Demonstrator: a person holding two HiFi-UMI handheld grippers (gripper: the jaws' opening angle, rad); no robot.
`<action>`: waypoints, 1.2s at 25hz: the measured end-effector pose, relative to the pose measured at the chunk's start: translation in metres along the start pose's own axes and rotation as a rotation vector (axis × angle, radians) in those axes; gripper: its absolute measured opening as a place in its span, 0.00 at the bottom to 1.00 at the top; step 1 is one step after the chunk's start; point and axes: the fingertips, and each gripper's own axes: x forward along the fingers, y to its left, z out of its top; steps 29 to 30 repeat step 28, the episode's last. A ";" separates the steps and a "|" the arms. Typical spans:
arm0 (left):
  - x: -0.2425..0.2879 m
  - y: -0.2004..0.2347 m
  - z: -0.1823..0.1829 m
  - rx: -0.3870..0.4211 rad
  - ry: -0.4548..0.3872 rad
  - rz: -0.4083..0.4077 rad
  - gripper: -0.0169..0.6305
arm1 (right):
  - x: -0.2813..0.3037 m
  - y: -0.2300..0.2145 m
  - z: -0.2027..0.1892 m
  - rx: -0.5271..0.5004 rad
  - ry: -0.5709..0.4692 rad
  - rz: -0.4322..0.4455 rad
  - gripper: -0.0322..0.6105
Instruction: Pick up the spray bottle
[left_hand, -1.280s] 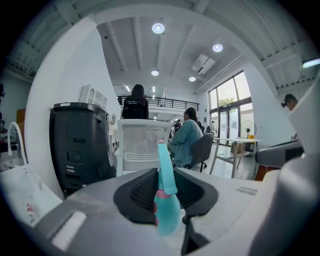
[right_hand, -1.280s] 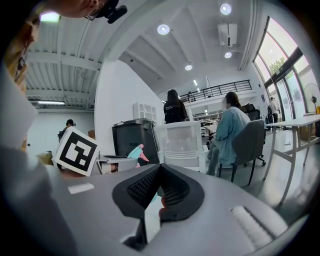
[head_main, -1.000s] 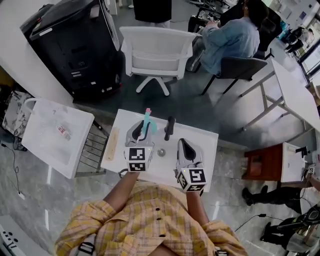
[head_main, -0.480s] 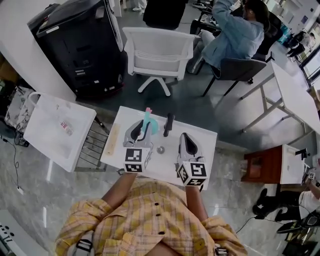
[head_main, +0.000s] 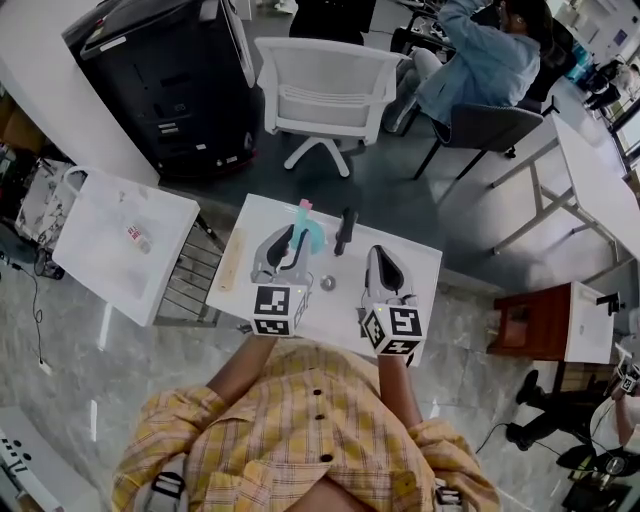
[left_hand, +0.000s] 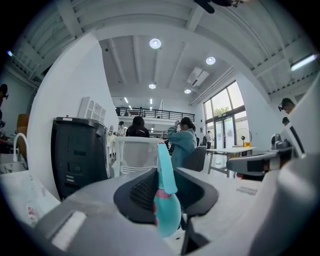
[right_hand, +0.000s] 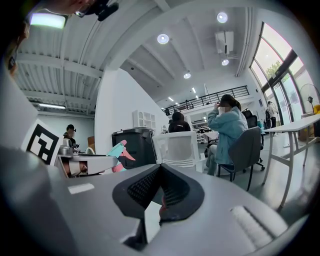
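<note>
Spray bottle (left_hand: 166, 202) is clamped in the left gripper (head_main: 290, 242). Right gripper (head_main: 379, 258) is closed and empty. Can't tell if it's off the table (head_main: 262, 214).

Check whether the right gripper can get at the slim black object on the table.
Probably yes: the slim black object lies just beyond the right gripper, with only bare table between.

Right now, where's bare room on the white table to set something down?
Bare: the white table's far-left corner, and its far-right corner beyond the right gripper. Crowded: the middle, where the spray bottle in the left gripper, a black stick and a small round piece sit close.
</note>
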 end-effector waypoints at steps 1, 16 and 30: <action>-0.001 -0.001 0.000 0.000 -0.001 -0.001 0.18 | 0.000 0.000 0.000 0.000 0.000 -0.001 0.05; -0.010 0.003 0.004 0.006 -0.018 0.016 0.18 | -0.006 -0.007 0.001 -0.006 -0.021 -0.029 0.05; -0.015 0.008 0.003 -0.001 -0.018 0.026 0.18 | -0.004 -0.005 -0.002 0.003 -0.023 -0.024 0.05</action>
